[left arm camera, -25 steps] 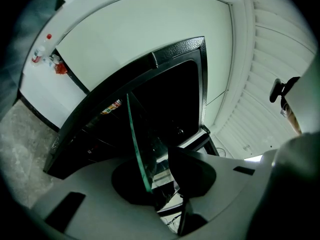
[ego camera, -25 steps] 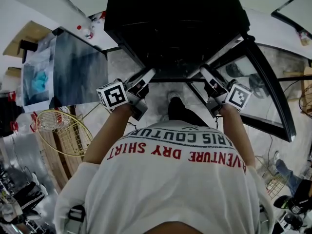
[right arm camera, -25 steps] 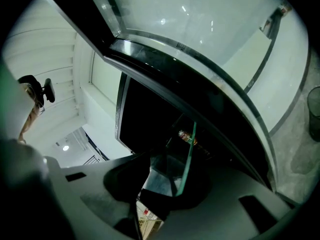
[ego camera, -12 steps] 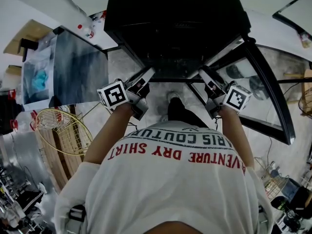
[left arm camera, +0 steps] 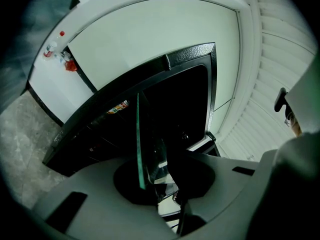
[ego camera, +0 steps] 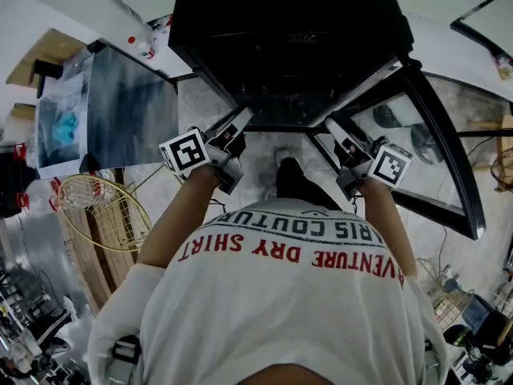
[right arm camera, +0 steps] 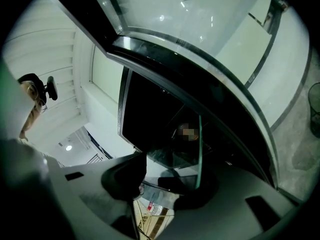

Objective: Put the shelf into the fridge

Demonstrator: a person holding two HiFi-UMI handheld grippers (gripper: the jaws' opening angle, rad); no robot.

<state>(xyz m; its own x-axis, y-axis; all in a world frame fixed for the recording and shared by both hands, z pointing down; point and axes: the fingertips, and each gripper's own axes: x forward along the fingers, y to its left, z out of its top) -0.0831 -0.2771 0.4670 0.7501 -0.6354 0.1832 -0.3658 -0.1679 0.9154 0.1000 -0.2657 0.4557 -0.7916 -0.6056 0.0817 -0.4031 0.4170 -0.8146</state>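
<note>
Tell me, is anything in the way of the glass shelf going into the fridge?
Nothing visible blocks it. The door stands open at the right, and the glass shelf points straight into the fridge, though its inside is dark.

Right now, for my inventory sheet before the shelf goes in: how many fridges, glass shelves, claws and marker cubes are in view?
Fridge: 1
Glass shelf: 1
Claws: 2, the left claw just closing and the right claw just opening, with the glass shelf between each one's jaws
Marker cubes: 2
Total: 6
</note>
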